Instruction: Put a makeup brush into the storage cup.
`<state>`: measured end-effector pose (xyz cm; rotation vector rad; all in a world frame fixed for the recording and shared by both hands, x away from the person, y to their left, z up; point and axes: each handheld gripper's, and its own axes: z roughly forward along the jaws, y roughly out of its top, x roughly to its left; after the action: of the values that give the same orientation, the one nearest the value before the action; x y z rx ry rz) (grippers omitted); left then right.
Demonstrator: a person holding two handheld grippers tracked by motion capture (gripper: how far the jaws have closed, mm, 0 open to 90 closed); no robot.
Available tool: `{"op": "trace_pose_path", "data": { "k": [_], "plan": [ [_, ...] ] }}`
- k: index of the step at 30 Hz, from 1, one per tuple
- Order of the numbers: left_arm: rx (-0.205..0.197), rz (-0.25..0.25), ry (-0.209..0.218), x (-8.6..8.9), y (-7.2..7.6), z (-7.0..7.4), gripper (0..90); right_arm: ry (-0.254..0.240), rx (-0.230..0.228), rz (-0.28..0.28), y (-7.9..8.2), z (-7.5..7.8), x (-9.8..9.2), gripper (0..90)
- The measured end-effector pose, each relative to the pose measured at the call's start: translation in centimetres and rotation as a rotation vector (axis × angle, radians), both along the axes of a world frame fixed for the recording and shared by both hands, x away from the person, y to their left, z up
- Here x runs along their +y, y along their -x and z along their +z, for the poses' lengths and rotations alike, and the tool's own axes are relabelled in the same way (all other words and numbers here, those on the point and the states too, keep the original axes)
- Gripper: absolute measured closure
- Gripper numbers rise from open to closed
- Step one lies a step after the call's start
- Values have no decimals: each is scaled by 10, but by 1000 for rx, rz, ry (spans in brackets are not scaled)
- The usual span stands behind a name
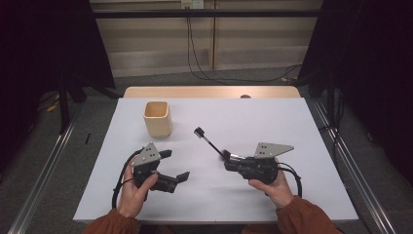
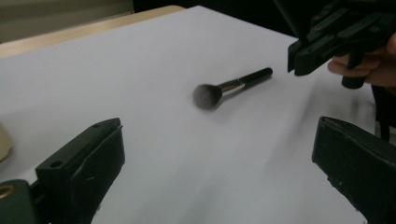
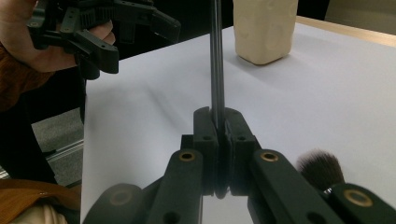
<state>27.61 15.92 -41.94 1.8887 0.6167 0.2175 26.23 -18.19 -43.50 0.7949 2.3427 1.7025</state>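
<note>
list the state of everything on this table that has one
left tongs: open, empty
right tongs: shut on the thin black stick
thin black stick: clamped, sticking out ahead of the right tongs
brush: lying free on the table, not gripped
cup: upright, top open

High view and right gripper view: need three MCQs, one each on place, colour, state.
1. Where on the table does the cup stand?
A far left
B near right
C front centre
2. Cup colour?
A beige
B blue
C black
3. Right gripper jaws?
A wide open
B shut on a thin black handle
C shut on the cup

1 A: the high view shows it at the far left.
2 A: its walls are pale beige.
3 B: the right gripper view shows the jaws pinching the handle.
</note>
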Motion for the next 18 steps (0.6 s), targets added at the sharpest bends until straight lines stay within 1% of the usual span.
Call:
{"op": "trace_pose_path", "data": {
  "k": [1,4,8,9,11,12,14,16,18],
  "plan": [
    [-13,6,-2,-2,-1,1,26,1,0,1,0,0,0,860],
    [-16,-12,11,-7,-3,1,25,8,4,9,0,0,1,860],
    [-38,-30,27,-14,-4,1,26,7,-1,14,0,0,3,860],
    [-40,-33,36,-16,-5,1,26,7,-1,14,0,0,3,860],
    [-41,-34,37,-21,-6,2,26,10,-2,13,0,0,3,860],
    [-43,-43,34,-23,-7,3,27,9,-2,11,0,0,2,860],
    [-40,-58,44,-30,-8,5,31,5,-3,11,-1,1,2,860],
    [-48,-53,42,-36,-8,7,31,5,-4,10,-1,1,1,860],
    [-42,-52,51,-41,-9,9,31,5,-3,10,-1,2,1,861]
  ]
}}
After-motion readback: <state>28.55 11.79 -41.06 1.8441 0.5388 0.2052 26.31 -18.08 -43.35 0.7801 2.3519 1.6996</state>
